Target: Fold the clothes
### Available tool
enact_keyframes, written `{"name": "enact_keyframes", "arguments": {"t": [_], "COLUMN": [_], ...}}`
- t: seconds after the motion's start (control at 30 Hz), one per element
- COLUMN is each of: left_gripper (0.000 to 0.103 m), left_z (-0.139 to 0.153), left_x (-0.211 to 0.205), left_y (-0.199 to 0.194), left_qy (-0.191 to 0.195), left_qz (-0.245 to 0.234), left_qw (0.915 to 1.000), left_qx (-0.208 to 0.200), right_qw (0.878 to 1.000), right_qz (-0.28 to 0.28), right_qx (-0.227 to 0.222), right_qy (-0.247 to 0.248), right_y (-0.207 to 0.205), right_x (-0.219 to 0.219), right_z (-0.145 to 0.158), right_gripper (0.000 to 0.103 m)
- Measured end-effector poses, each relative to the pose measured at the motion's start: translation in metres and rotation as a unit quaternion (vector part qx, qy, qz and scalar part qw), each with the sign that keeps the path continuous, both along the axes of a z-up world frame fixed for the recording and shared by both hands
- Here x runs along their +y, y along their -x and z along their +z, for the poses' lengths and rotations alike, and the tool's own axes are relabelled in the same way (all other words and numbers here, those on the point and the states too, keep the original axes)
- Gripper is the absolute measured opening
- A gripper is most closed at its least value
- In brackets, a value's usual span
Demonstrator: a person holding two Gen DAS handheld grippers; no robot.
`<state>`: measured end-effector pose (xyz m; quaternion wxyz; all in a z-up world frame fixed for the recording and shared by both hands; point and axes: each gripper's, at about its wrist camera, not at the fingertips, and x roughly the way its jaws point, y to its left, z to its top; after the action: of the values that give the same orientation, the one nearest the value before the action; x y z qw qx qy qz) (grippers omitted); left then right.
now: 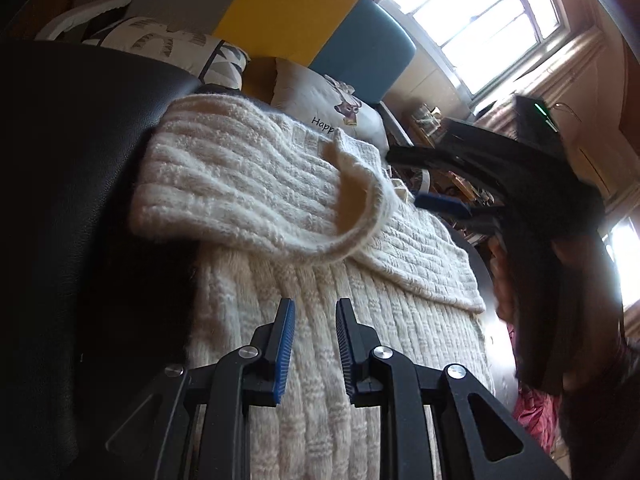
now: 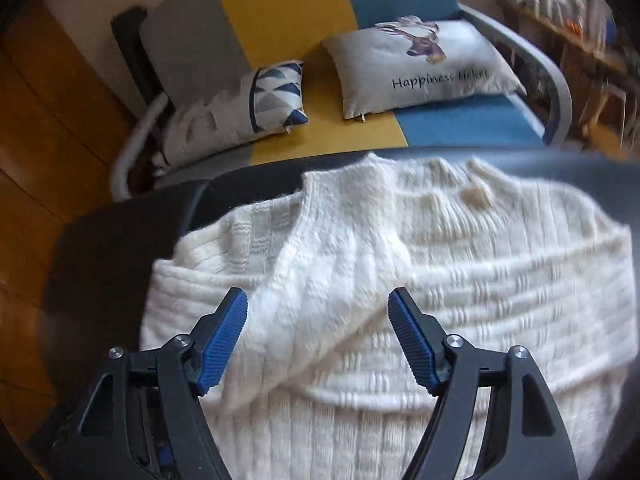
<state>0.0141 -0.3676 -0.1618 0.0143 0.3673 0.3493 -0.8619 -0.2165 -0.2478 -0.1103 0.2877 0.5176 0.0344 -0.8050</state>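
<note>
Your right gripper (image 2: 318,320) hangs wide open over the cream sweater's (image 2: 460,280) folded sleeve (image 2: 332,280), gripping nothing. Your left gripper (image 1: 315,322), jaws narrowly apart and empty, hovers above that sweater's body.

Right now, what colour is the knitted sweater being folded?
Cream white, ribbed knit sweater; clearest in the right wrist view.

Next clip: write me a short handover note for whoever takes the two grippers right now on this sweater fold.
Left gripper: jaws narrowly apart, nothing between them, over the sweater's lower body.
Right gripper: jaws wide open, holding nothing, above a folded-in sleeve.
Sweater: cream knit, lying on the black table, sofa behind it.
Done: both sleeves appear folded across the body.
Left: probably fold the body in half and tidy the edges.
</note>
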Motion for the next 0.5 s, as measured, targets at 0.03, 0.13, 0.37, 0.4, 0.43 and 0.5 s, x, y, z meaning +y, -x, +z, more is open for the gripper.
{"name": "enact_keyframes", "arguments": {"t": [0.03,0.13,0.37,0.4,0.43,0.5], "left_gripper": [0.020,0.020,0.020,0.020,0.020,0.020], "left_z": [0.000,0.001,0.003,0.003,0.003,0.004], "left_x": [0.000,-0.001,-0.007,-0.008,-0.009,-0.011], "left_y": [-0.001,-0.003,-0.007,-0.007,-0.007,-0.009], "left_qy": [0.000,-0.001,0.005,0.004,0.002,-0.006], "left_qz": [-0.002,-0.006,-0.013,-0.013,-0.014,-0.014], "left_qw": [1.0000,1.0000,0.9998,0.9998,0.9998,0.9997], "left_qx": [0.002,0.007,0.012,0.012,0.012,0.018], "right_qw": [1.000,0.997,0.985,0.985,0.986,0.991], "right_qz": [0.006,0.016,0.038,0.037,0.038,0.039], "right_qx": [0.011,0.029,0.035,0.042,0.045,0.042], "right_qy": [-0.018,-0.077,-0.165,-0.164,-0.156,-0.123], "right_y": [0.001,0.008,0.017,0.016,0.015,0.015], "right_x": [-0.008,-0.032,-0.060,-0.059,-0.057,-0.049], "right_z": [-0.001,-0.012,-0.043,-0.042,-0.041,-0.036], "right_gripper": [0.076,0.076,0.025,0.013,0.013,0.013]}}
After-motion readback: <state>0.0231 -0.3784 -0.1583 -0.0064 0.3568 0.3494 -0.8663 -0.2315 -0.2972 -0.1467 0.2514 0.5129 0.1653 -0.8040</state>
